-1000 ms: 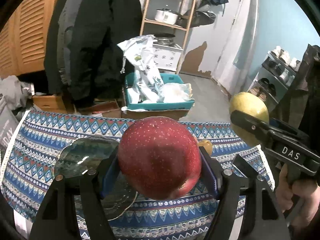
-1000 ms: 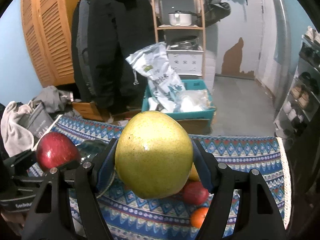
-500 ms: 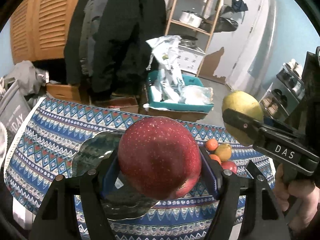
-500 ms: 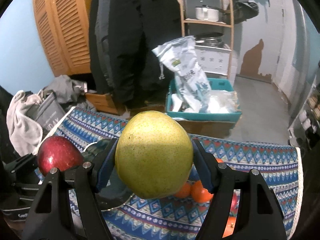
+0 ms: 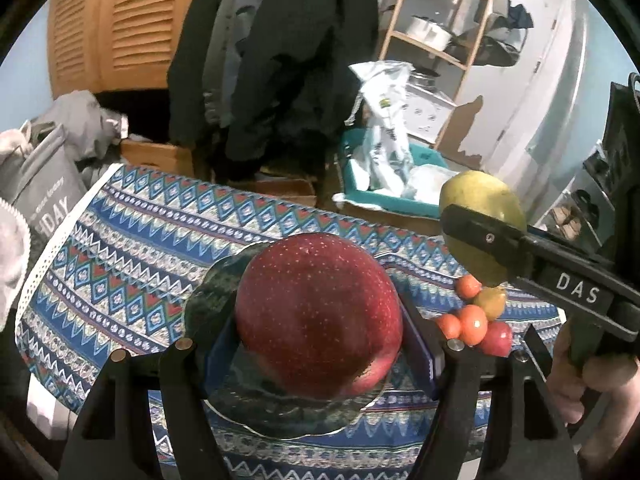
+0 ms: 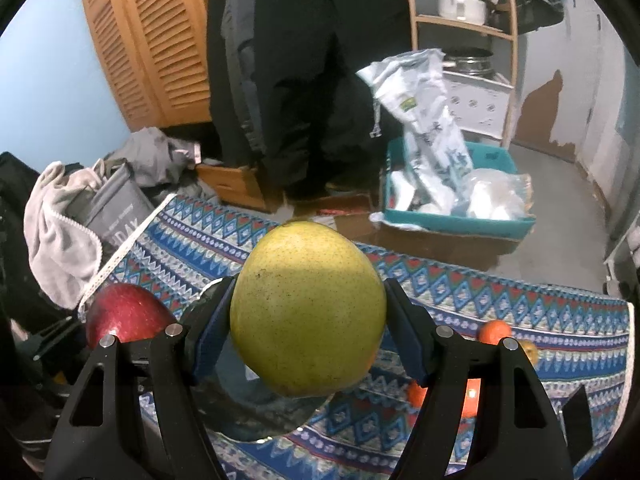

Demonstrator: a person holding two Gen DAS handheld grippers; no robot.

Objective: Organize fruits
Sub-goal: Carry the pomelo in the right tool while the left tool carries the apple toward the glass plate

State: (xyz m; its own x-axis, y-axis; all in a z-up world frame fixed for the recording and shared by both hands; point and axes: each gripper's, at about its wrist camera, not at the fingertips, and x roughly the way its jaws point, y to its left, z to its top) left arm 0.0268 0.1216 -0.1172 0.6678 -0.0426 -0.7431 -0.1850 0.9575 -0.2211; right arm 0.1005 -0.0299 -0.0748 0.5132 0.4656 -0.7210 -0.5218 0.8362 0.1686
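Left tongs [image 5: 320, 344]: we note two black plastic fingers with triangular cut-outs, each fastened by a pair of round silver screws, and blue pads lining the inner faces. Right tongs [image 6: 308, 332]: we see the same black build, silver screws and blue pads; from the left wrist view its side bears white letters "DAS", with a bare hand [image 5: 588, 384] on the handle

Cluttered home: coats [image 5: 280, 52], shoe rack [image 5: 576, 208], pot shelf [image 6: 464, 12].

Apple [image 5: 318, 314]: dark red, pale speckles. Pear [image 6: 306, 316]: yellow-green, fine brown dots. Plate [image 5: 224, 292]: dark green, marbled. Tabletop cloth [image 5: 160, 236]: blue, white and red diamond-and-zigzag bands. Crate [image 6: 456, 222]: teal. Tongs [image 5: 318, 354]: black, blue pads.
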